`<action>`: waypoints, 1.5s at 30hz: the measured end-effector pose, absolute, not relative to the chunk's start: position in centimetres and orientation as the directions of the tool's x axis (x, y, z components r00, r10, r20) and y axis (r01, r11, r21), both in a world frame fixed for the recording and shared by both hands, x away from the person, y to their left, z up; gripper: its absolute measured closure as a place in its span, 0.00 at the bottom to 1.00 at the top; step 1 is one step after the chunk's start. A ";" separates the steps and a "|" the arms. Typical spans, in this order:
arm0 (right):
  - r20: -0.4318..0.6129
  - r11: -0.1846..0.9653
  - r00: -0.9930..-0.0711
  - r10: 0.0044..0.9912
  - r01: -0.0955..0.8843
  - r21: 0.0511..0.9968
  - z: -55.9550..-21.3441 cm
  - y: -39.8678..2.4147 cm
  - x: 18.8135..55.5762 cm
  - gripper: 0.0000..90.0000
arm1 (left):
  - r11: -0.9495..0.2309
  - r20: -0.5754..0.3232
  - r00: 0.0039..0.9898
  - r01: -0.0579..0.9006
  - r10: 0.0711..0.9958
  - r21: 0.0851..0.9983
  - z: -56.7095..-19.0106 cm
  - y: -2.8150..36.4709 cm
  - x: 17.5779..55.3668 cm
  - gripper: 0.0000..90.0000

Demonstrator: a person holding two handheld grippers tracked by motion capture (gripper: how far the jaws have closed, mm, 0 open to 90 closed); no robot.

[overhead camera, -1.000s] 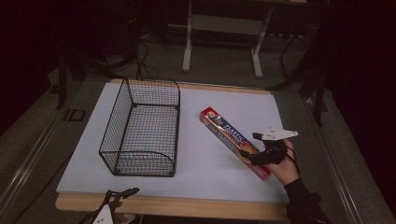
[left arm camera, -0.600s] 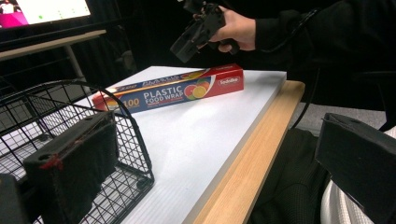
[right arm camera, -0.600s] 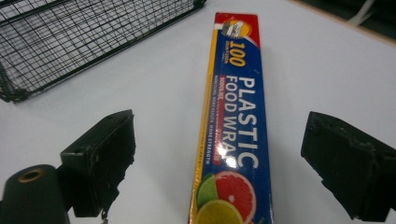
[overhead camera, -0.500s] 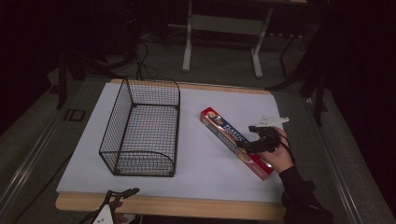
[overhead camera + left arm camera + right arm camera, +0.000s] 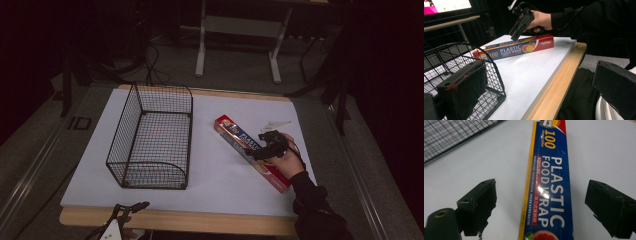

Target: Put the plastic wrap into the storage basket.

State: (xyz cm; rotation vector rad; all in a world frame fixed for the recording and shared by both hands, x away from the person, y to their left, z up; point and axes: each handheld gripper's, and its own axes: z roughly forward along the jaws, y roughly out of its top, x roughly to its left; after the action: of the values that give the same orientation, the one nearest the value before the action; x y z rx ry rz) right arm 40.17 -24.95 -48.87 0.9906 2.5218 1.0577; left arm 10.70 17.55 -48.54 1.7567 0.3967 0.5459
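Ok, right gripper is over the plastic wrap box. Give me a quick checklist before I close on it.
1. Right gripper open: ok, jaws spread wide.
2. Plastic wrap box between the jaws: ok, one jaw stands on each side of it.
3. Box lying flat on the white table cover: ok.
4. Jaws down at the box's sides: cannot tell; the left gripper view shows the tips at about its top edge.
5. Wire basket clear of the box: ok, a gap lies between them.
6. Left gripper out of the way: ok, open at the near table edge.
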 end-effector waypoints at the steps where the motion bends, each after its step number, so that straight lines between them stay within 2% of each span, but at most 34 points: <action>1: 0.045 0.514 -0.742 0.669 0.505 0.694 -49.1 -24.8 40.3 0.11 | -0.249 0.154 0.832 -0.020 0.533 0.968 -48.5 17.5 10.7 0.00; 4: 0.042 0.521 -0.735 0.676 0.518 0.678 -49.5 -24.6 40.7 0.15 | -0.248 0.152 0.833 -0.019 0.532 0.969 -48.5 17.6 10.7 0.00; 12: 0.053 0.549 -0.717 0.695 0.577 0.605 -50.5 -24.1 41.9 0.15 | -0.249 0.152 0.833 -0.018 0.531 0.968 -48.6 17.5 10.7 0.00; 19: 0.056 0.603 -0.717 0.695 0.624 0.498 -51.2 -23.3 42.6 0.18 | -0.251 0.153 0.834 -0.019 0.530 0.968 -48.6 17.5 10.7 0.00; 20: 0.069 0.619 -0.721 0.689 0.636 0.460 -51.4 -23.1 42.7 0.21 | -0.250 0.152 0.834 -0.018 0.531 0.968 -48.6 17.5 10.7 0.00; 26: 0.067 0.649 -0.717 0.694 0.663 0.373 -51.9 -22.7 42.9 0.26 | -0.252 0.154 0.834 -0.018 0.530 0.968 -48.6 17.5 10.7 0.00; 27: 0.056 0.654 -0.714 0.698 0.667 0.357 -51.9 -22.6 43.0 0.29 | -0.252 0.153 0.834 -0.018 0.530 0.968 -48.6 17.5 10.7 0.00; 30: 0.050 0.657 -0.712 0.700 0.671 0.343 -52.0 -22.5 43.0 0.34 | -0.251 0.153 0.834 -0.017 0.530 0.968 -48.6 17.5 10.7 0.00; 31: 0.047 0.660 -0.710 0.703 0.675 0.329 -51.8 -22.5 43.1 0.40 | -0.250 0.152 0.834 -0.017 0.531 0.968 -48.6 17.5 10.7 0.00; 33: 0.031 0.662 -0.705 0.709 0.679 0.317 -51.7 -22.2 43.0 0.42 | -0.253 0.153 0.834 -0.017 0.531 0.967 -48.6 17.5 10.8 0.00; 45: 0.021 0.629 -0.664 0.748 0.718 0.300 -50.4 -21.2 42.5 0.44 | -0.254 0.155 0.832 -0.018 0.532 0.967 -48.6 17.5 10.8 0.00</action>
State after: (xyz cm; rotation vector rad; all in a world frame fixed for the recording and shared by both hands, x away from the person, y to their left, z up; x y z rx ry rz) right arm 42.48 -21.20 -50.40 1.2362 2.7387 0.4342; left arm 10.77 17.54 -48.57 1.7632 0.3957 0.5464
